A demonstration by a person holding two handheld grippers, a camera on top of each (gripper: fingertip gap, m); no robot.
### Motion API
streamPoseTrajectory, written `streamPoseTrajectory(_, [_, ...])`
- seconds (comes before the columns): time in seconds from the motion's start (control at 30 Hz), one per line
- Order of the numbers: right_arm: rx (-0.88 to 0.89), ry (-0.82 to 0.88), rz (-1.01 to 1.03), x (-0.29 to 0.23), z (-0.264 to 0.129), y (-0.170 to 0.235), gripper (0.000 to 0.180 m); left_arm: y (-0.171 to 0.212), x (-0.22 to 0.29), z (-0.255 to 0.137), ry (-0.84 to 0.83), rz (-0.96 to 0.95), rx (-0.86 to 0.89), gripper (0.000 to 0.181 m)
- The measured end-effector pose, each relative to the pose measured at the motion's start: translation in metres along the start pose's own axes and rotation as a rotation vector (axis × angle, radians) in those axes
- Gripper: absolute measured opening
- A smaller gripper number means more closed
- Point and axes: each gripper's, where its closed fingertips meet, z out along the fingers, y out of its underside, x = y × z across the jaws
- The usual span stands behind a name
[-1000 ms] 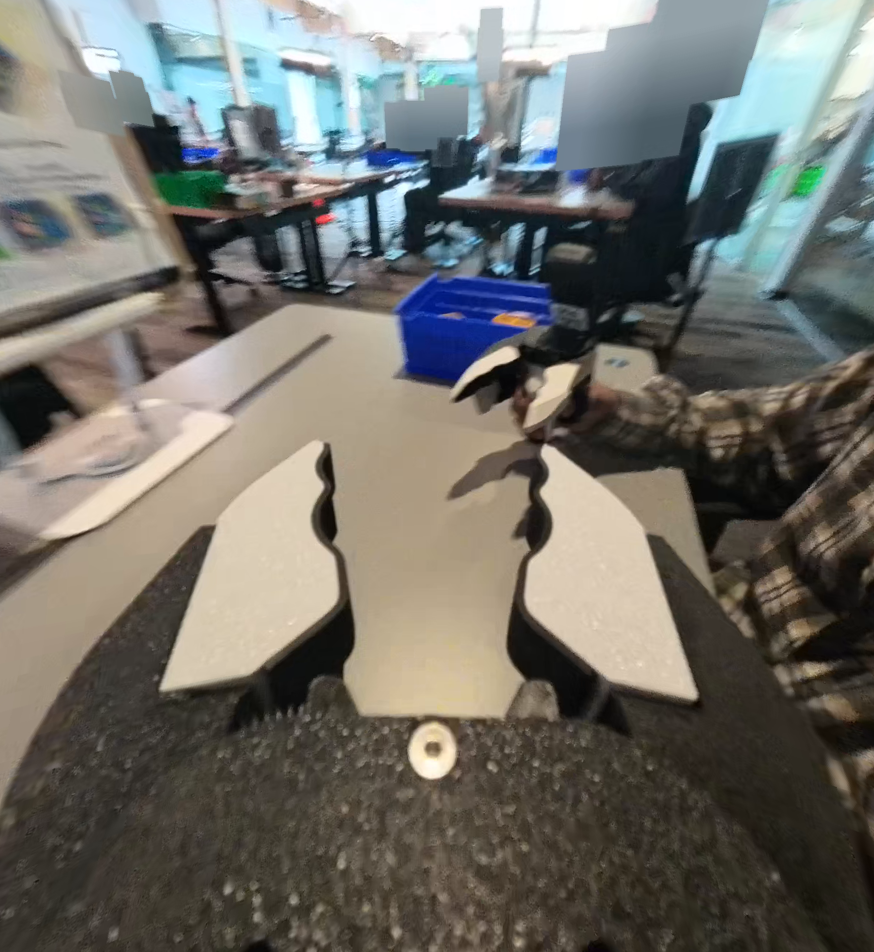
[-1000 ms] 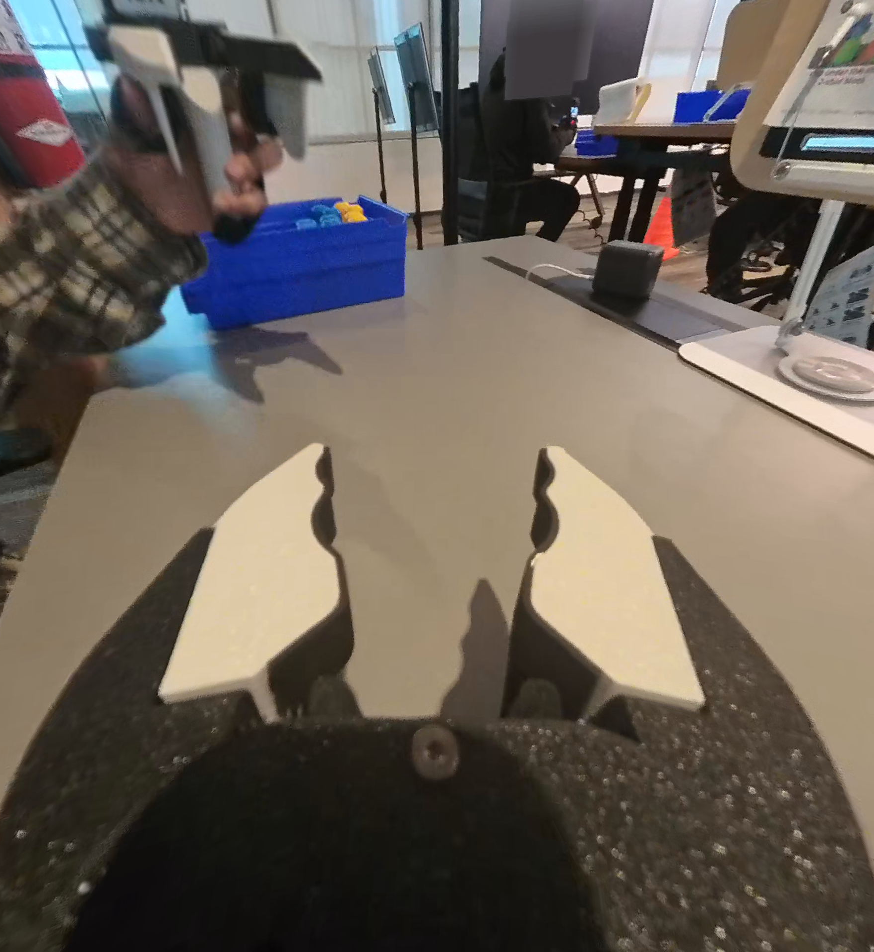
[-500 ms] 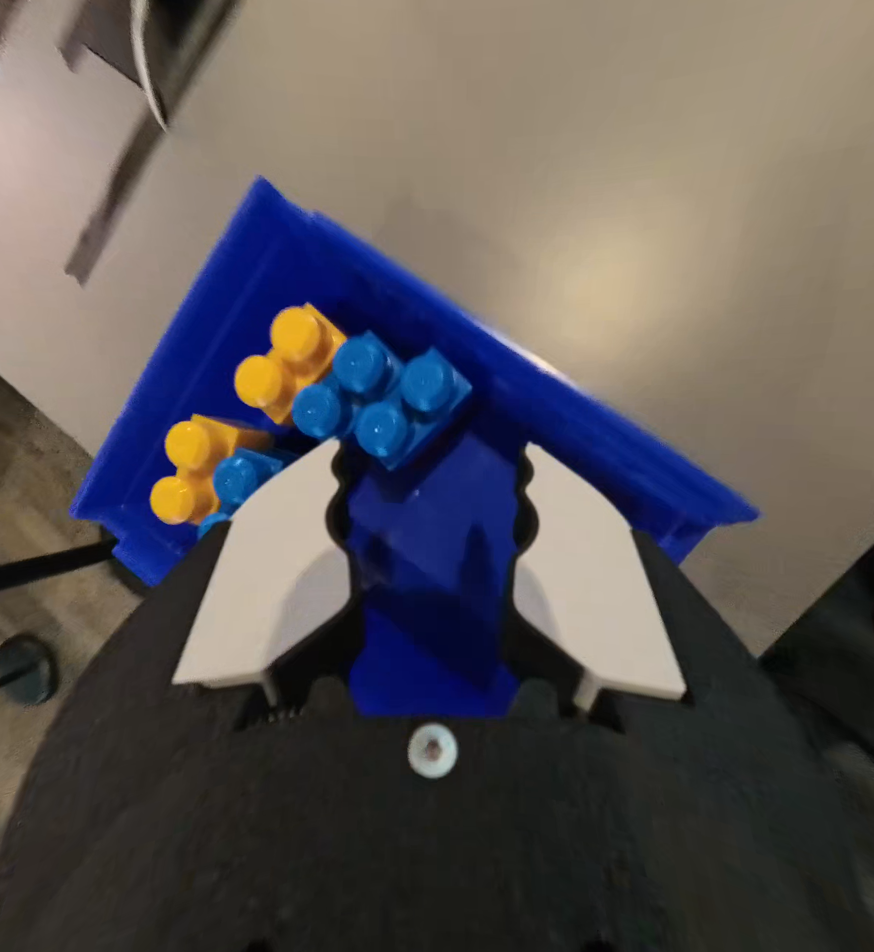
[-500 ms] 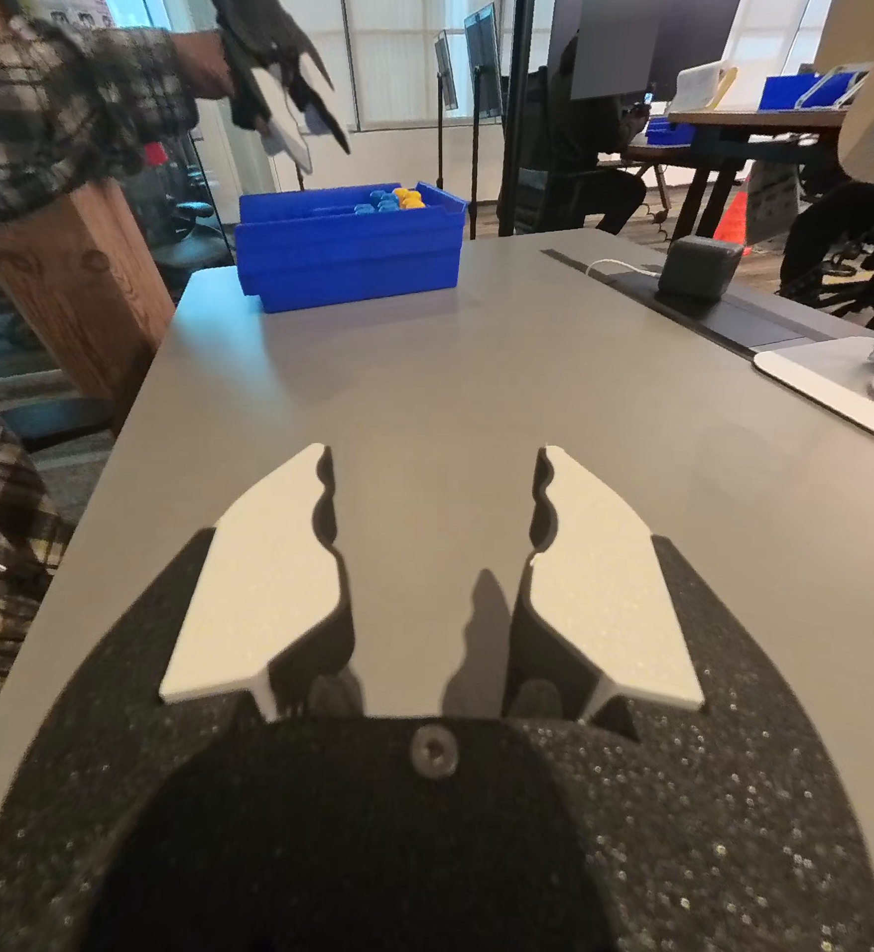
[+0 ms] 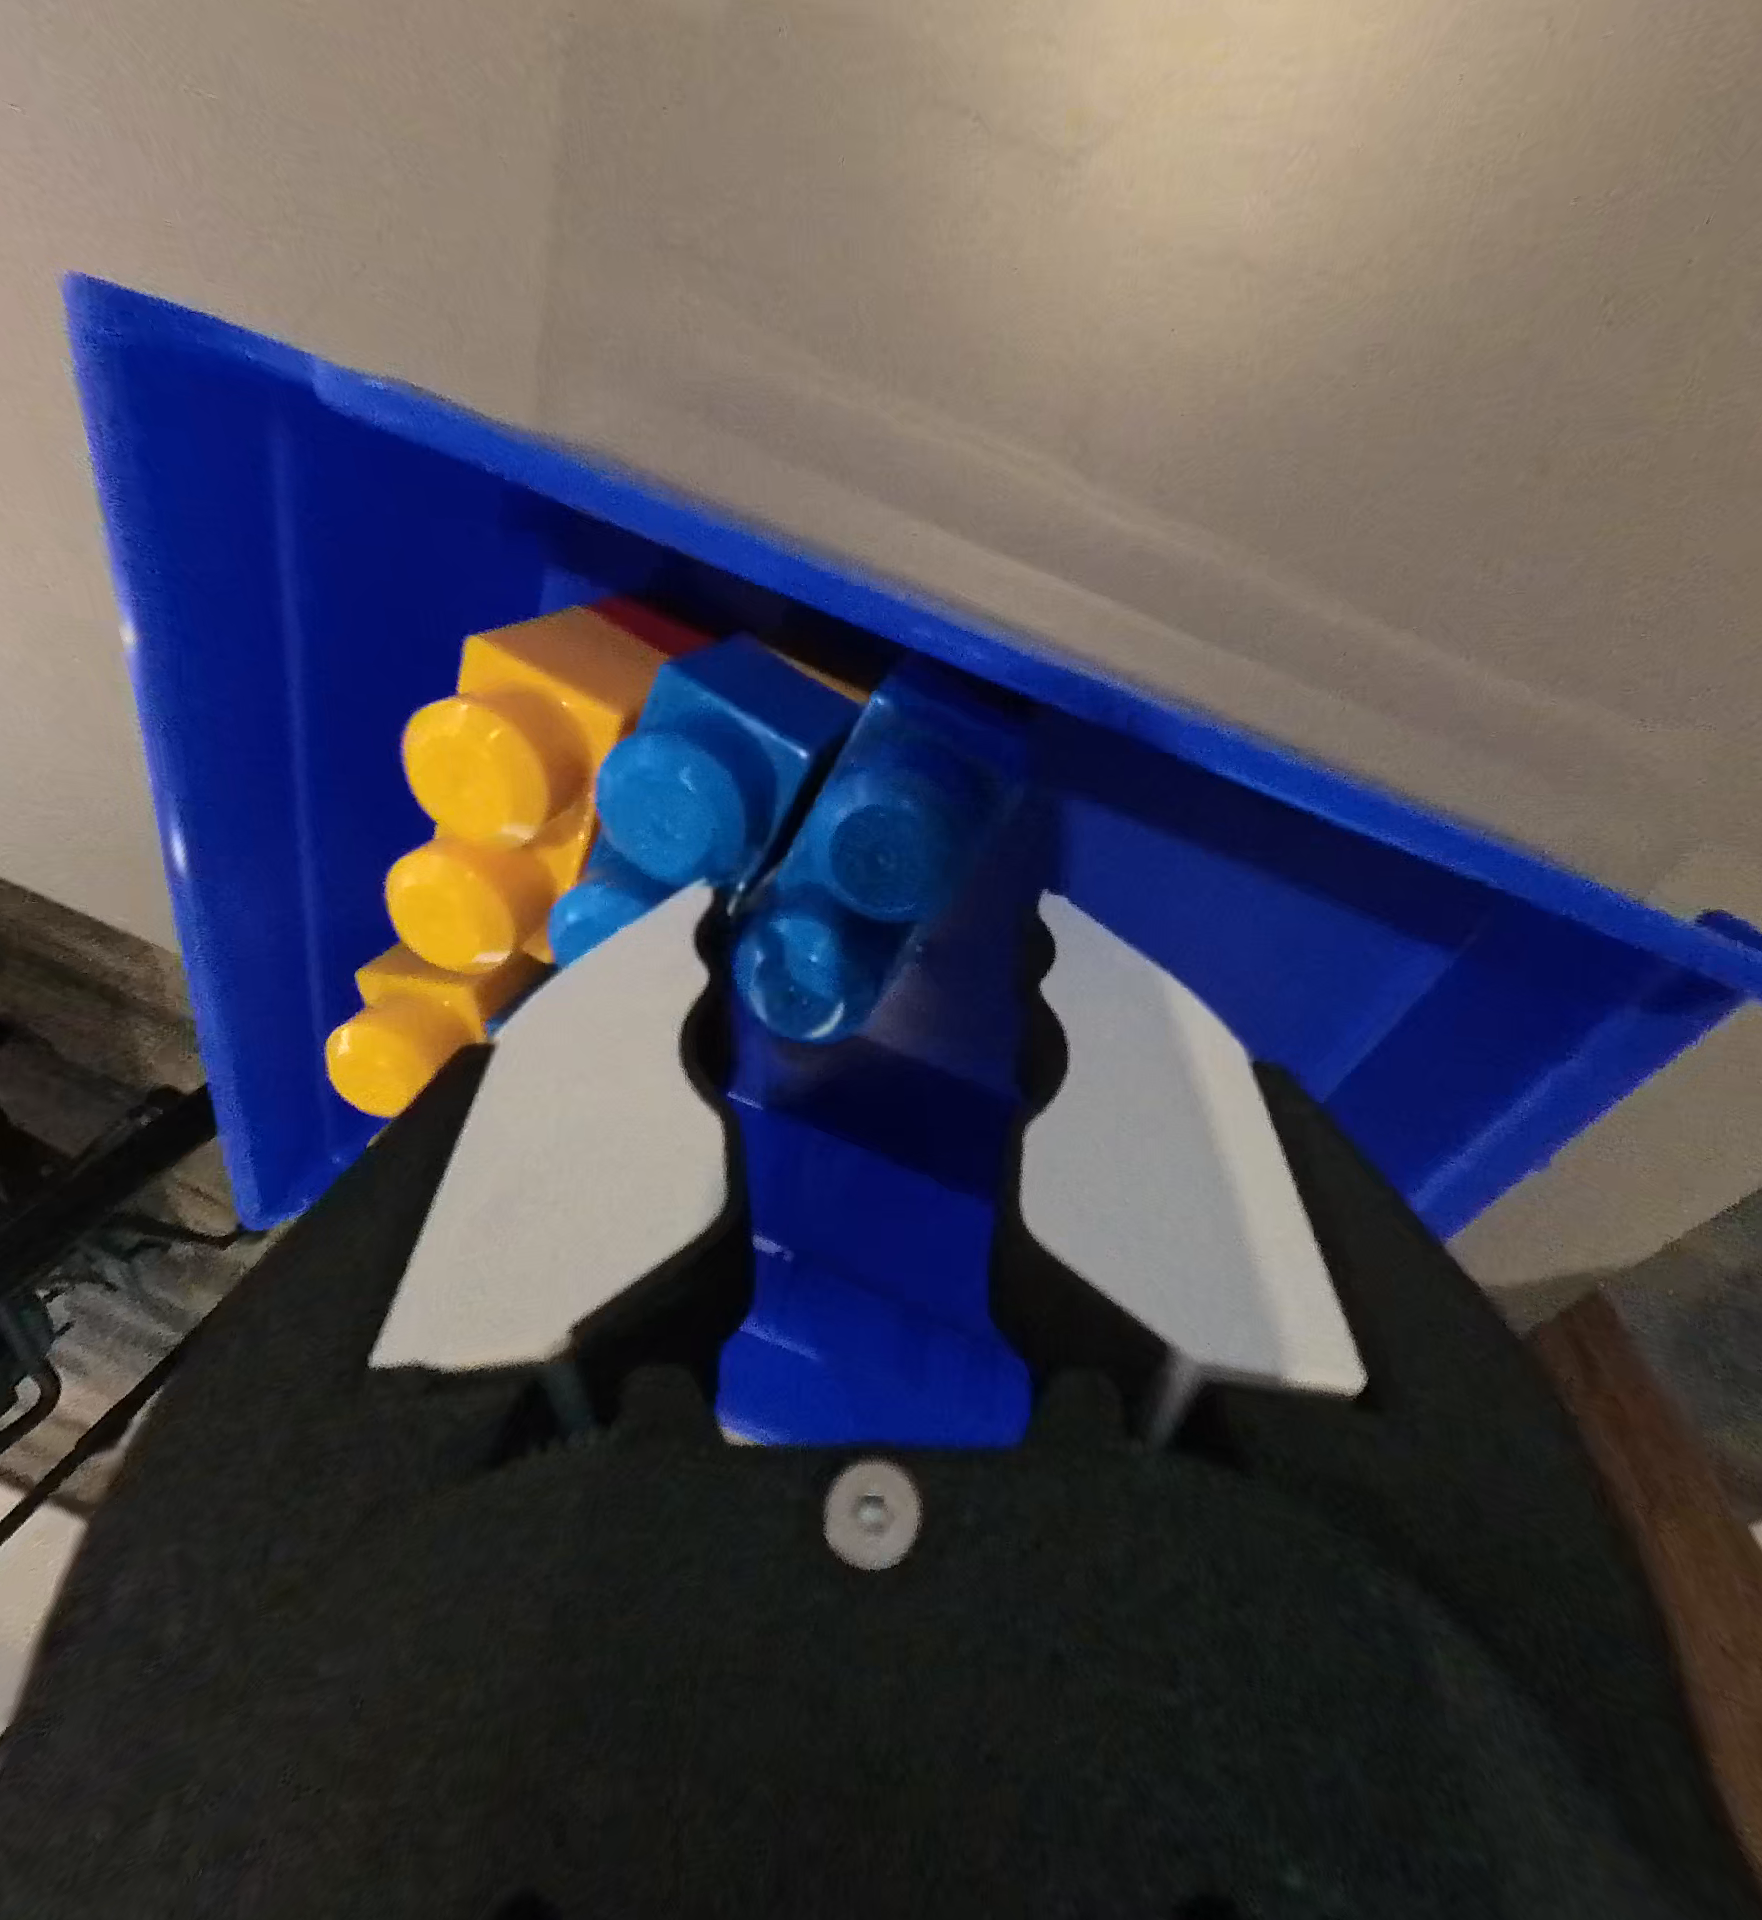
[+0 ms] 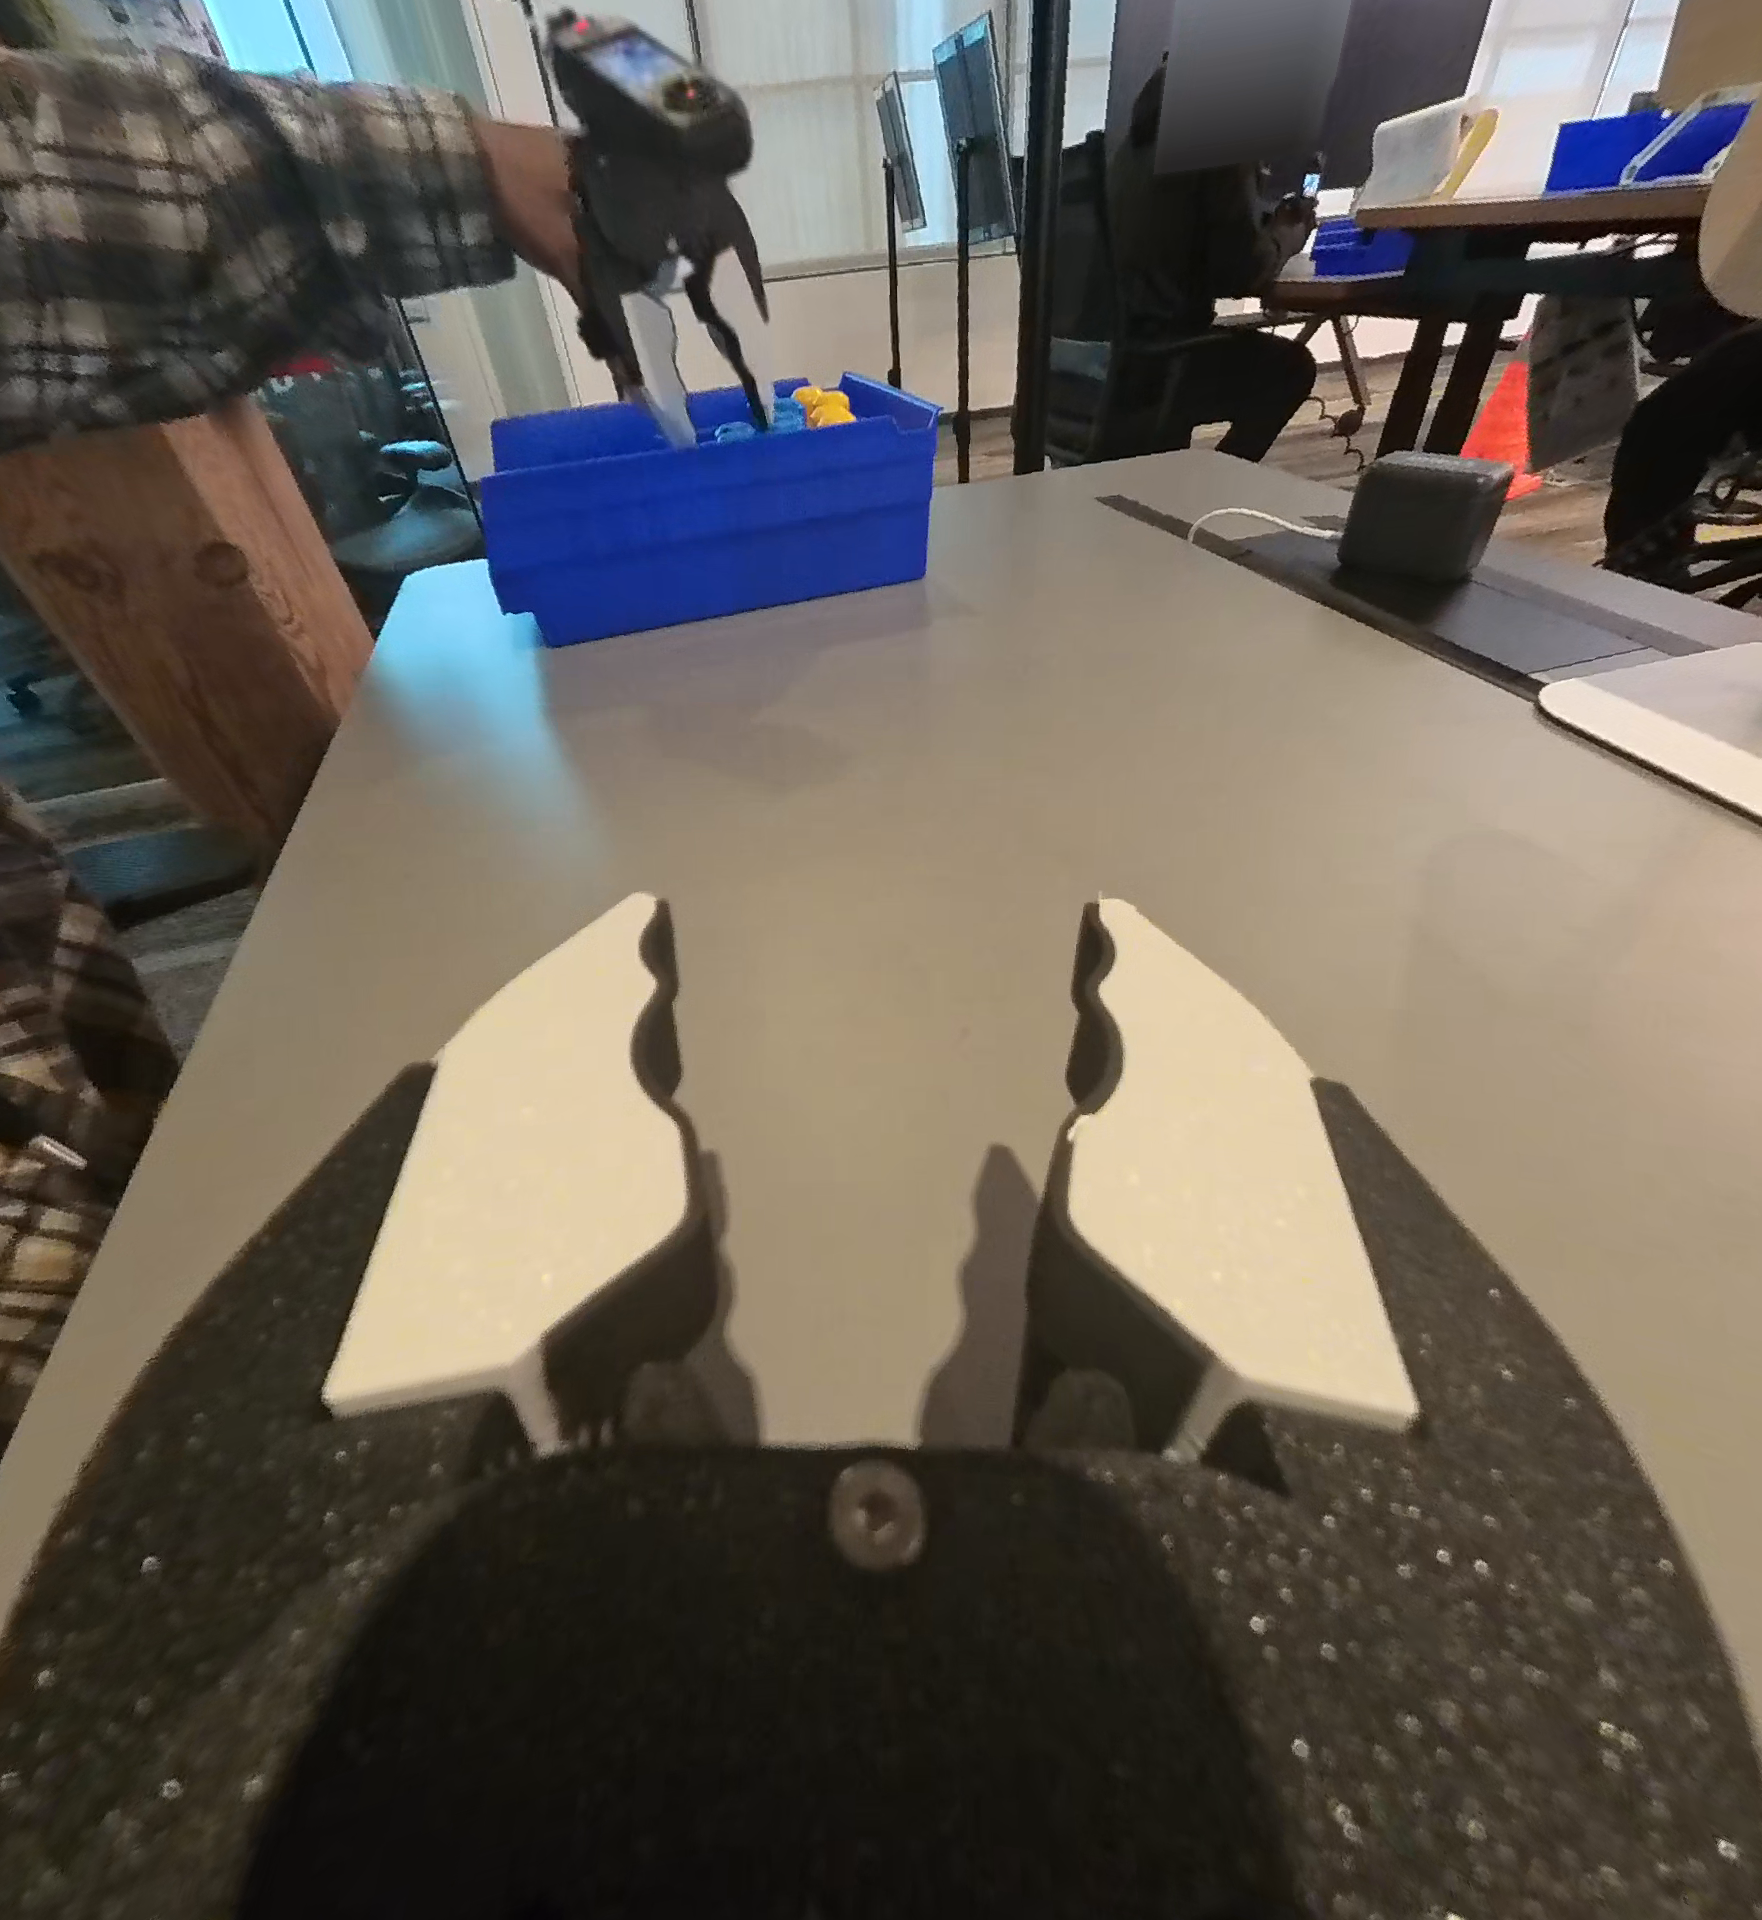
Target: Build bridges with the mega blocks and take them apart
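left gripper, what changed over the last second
The left gripper swung from above the bare table to the blue bin and came down into it, its open fingers now straddling a blue block, not gripping it yet. The right gripper stayed open and empty over the table.

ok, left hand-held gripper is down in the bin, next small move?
Probably close the left hand-held gripper on the nearer blue plastic two-stud block. It is open and low inside the blue plastic bin, that block sits between its fingertips, and nothing is held yet. The right hand-held gripper is open over the bare grey table.
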Motion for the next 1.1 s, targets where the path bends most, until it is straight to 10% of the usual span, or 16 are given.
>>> streamPoseTrajectory(0.77, [0.034, -0.044, 0.047, -0.005, -0.001, -0.005, 0.071, 0.029, 0.003, 0.030, -0.048, -0.011, -0.168, 0.051])
streamPoseTrajectory(1.1, [0.044, -0.053, 0.084, -0.004, -0.001, -0.005, 0.070, 0.032, -0.015, -0.020, -0.042, -0.415, 0.120, 0.037])
